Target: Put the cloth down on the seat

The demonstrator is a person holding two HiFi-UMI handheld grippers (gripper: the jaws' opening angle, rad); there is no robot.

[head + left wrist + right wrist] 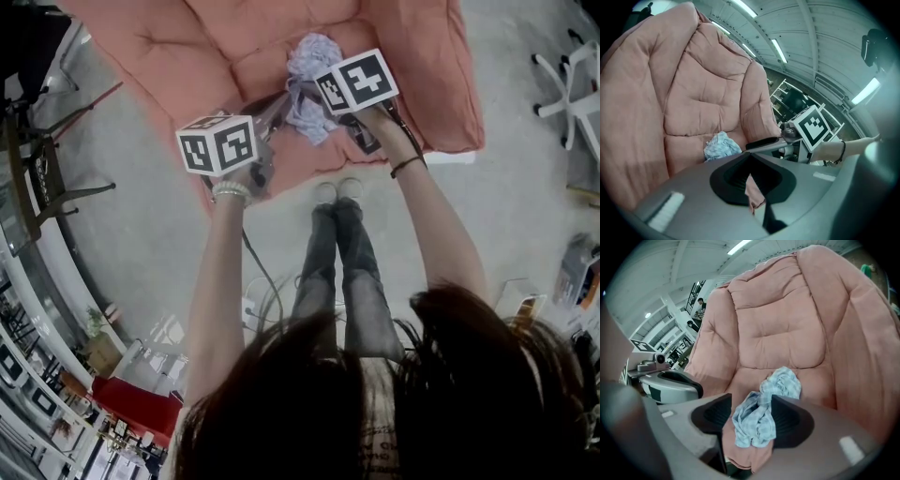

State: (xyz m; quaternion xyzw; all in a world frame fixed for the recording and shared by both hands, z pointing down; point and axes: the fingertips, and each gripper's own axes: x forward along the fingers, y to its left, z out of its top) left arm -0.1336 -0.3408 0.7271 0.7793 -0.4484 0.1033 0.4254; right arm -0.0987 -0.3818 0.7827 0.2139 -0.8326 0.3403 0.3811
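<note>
A crumpled pale blue checked cloth [314, 56] lies on the front of the pink cushioned seat [234, 56]. My right gripper [314, 103] hovers right over it. In the right gripper view the jaws [751, 401] stand wide open, with the near end of the cloth [780, 385] lying loose between them on the cushion [773, 333]. My left gripper [267, 117] is at the seat's front left, apart from the cloth [721, 145]. Its jaws [750, 171] meet at the tips with nothing in them. The right gripper [764, 143] shows to the left gripper's right.
The big pink chair's back and arms [703, 84] rise behind and beside the cloth. My feet [337, 192] stand just before the seat's edge. A cable [267, 281] trails on the grey floor. There is a white office chair base [572, 80] at the right and dark furniture [42, 169] at the left.
</note>
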